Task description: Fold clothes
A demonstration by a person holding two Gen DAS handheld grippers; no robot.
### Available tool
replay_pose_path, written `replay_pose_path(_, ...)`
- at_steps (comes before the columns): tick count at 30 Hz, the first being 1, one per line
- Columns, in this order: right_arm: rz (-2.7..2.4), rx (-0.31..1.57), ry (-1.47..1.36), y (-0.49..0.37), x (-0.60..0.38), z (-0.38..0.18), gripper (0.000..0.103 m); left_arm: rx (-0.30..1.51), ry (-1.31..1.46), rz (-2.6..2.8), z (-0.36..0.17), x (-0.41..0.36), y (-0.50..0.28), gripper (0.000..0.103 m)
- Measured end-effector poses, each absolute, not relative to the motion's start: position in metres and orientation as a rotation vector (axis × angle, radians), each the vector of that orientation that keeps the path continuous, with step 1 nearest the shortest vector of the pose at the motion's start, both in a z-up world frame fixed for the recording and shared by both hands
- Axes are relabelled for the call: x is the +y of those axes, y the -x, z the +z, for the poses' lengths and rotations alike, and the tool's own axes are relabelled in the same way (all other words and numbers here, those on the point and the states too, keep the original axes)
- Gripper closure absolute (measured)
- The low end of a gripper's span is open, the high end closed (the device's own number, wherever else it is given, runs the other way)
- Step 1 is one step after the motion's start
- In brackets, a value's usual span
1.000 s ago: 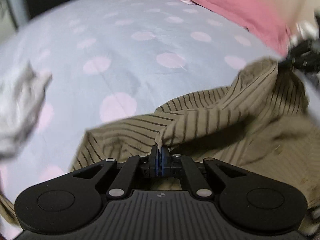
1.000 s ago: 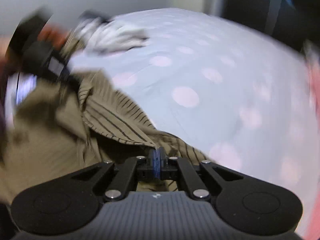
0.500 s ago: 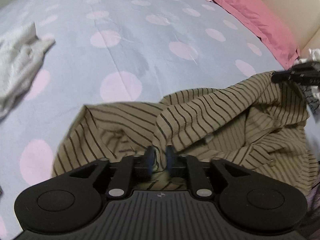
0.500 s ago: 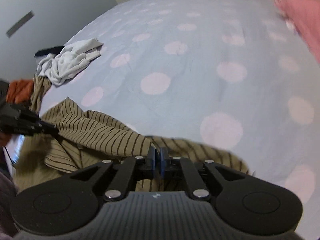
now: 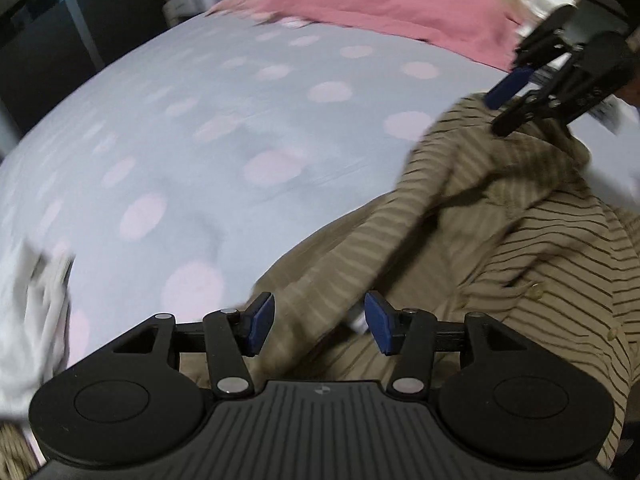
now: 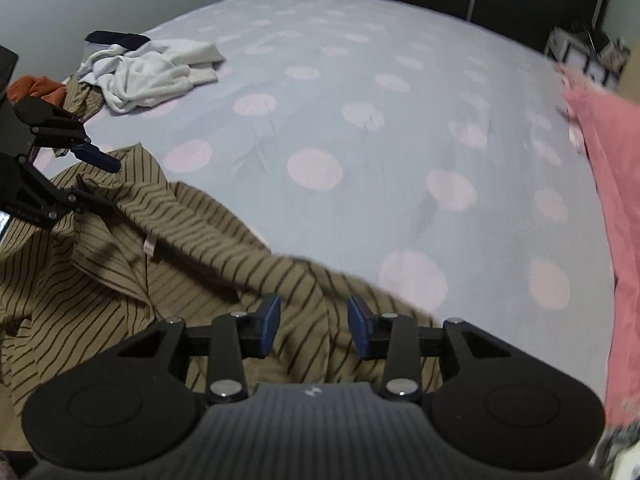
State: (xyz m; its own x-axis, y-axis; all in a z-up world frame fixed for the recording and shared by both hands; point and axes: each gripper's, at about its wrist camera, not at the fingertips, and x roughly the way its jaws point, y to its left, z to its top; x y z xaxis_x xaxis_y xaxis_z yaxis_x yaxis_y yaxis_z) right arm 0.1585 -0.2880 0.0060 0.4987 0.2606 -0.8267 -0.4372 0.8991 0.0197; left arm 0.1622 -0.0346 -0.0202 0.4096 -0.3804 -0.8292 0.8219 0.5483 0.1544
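Note:
A tan shirt with dark stripes (image 5: 500, 240) lies crumpled on the near edge of the bed, also spread across the lower left of the right wrist view as the same shirt (image 6: 168, 240). My left gripper (image 5: 319, 328) is open just above its cloth, nothing between the blue pads. My right gripper (image 6: 314, 326) is open too, hovering over a fold of the shirt. Each gripper shows in the other's view: the right gripper (image 5: 512, 100) at the shirt's far corner, the left gripper (image 6: 94, 176) at its left end, both with fingers apart.
The bed sheet (image 6: 360, 140) is pale blue with pink dots. A white garment (image 6: 148, 68) lies bunched at the far left, with a dark item and an orange cloth (image 6: 34, 88) beside it. A pink pillow (image 5: 380, 4) runs along the bed's head. Dark furniture stands beyond the bed.
Both grippers were shut on the striped shirt a second ago; both have opened and let go. The shirt has dropped onto the bed, and both grippers have drawn back a little.

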Motion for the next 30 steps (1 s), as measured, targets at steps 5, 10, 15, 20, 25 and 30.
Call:
replay_pose_path(5,0.373,1.015,0.165,-0.144,-0.296,0.002,0.06,0.778,-0.701,-0.876,-0.031,-0.079,-0.155,0.055)
replay_pose_path(10,0.361,1.062,0.1,-0.127,-0.304,-0.003,0.059,0.746,-0.777,-0.902,-0.05,-0.119,-0.153,0.056)
replay_pose_path(15,0.346,1.108,0.014,-0.12,-0.314,-0.017,0.062,0.755,-0.825,-0.906,-0.069,-0.152,-0.158,0.087)
replay_pose_path(20,0.407,1.128,-0.176,-0.121,-0.333,-0.026,0.095,0.844,-0.681,-0.939,-0.055,-0.137,-0.175,0.103)
replay_pose_path(25,0.48,1.107,-0.313,-0.126,-0.347,-0.023,0.101,0.902,-0.523,-0.988,-0.026,-0.092,-0.189,0.103)
replay_pose_path(30,0.591,1.12,-0.506,-0.14,-0.359,-0.032,0.101,0.987,-0.442,-0.974,-0.021,-0.045,-0.198,0.103)
